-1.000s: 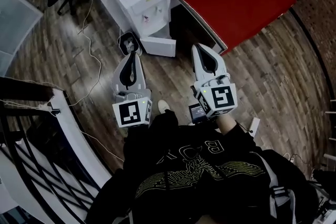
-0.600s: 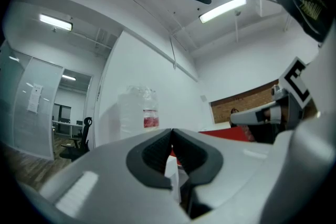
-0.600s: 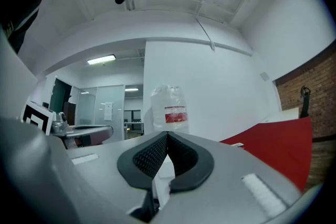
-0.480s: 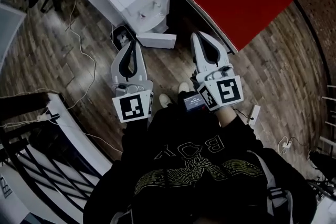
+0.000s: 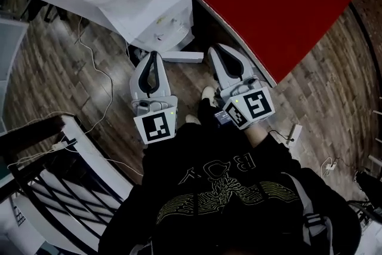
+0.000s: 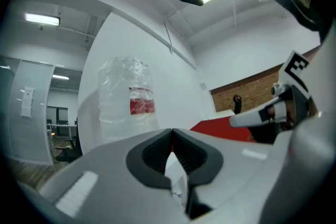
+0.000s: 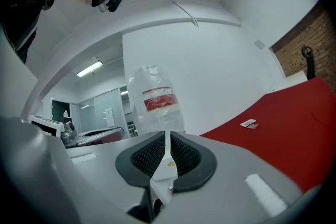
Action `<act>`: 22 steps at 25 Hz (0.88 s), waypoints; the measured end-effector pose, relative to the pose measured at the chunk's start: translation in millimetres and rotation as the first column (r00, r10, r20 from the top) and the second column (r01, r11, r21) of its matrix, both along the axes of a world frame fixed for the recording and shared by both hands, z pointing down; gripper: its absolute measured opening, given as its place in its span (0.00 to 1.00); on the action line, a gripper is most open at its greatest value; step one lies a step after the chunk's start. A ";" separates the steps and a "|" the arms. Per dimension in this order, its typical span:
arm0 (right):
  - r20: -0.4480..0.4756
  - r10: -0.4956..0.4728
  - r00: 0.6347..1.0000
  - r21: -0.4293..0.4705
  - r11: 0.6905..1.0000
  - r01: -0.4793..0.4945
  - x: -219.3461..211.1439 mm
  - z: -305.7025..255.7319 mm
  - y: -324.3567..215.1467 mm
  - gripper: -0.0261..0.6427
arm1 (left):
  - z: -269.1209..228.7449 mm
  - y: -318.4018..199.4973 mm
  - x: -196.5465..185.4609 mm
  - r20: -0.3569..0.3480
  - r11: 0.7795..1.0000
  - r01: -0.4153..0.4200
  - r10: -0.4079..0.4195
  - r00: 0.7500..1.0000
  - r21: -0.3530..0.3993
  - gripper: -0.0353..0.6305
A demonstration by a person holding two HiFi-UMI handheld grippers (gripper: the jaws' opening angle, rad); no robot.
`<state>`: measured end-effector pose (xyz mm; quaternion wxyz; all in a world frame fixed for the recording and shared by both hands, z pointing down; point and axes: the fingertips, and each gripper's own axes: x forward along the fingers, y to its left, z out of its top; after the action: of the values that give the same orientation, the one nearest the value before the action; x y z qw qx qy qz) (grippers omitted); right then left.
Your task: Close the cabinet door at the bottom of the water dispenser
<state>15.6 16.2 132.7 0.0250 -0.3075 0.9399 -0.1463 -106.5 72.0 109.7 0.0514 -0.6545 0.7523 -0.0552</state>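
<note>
1. Cabinet door (image 5: 185,57): swung open at the foot of the white water dispenser (image 5: 158,21), low over the wooden floor (image 5: 322,86), just beyond both grippers' tips.
2. Red table (image 5: 280,3): its edge runs diagonally close beside the right gripper (image 5: 213,48).
3. Left gripper (image 5: 154,54): jaws pressed together.
4. Right gripper: jaws have just been opening to a narrow slit, with nothing gripped between them.
5. Open floor lies left of the left gripper, crossed by a white cable (image 5: 107,77) and bounded at the lower left by a dark railing (image 5: 30,131).
</note>
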 end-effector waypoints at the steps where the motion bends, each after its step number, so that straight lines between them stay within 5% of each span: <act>1: -0.011 -0.016 1.000 -0.021 1.000 0.016 -3.0 7.9 -5.3 0.09 | 7.3 -6.5 0.9 -0.006 1.000 -0.005 0.005 1.000 -0.013 0.06; 8: -0.047 -0.033 0.998 -0.247 0.969 0.021 -19.0 102.8 -36.3 0.23 | 76.6 -38.3 -3.5 -0.036 0.994 -0.033 0.029 0.999 -0.101 0.06; 13: -0.211 -0.055 0.976 -0.299 0.954 -0.011 -37.6 200.0 -49.9 0.33 | 152.8 -61.4 -18.3 -0.105 0.984 -0.050 0.033 0.994 -0.172 0.06; 18: -0.440 -0.123 0.889 -0.278 0.960 -0.005 -38.6 332.6 -49.7 0.34 | 219.5 -58.7 -21.2 -0.163 0.971 -0.068 0.031 0.986 -0.231 0.06; 22: -0.579 -0.147 0.802 -0.314 0.948 -0.053 -22.9 449.4 -47.5 0.35 | 259.8 -58.7 -25.8 -0.164 0.977 -0.073 0.041 0.986 -0.198 0.06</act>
<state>-7.3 -31.3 582.1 -0.3240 -0.3142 0.8717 -0.1910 -132.3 13.3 369.5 -0.0742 -0.6800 0.7253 -0.0779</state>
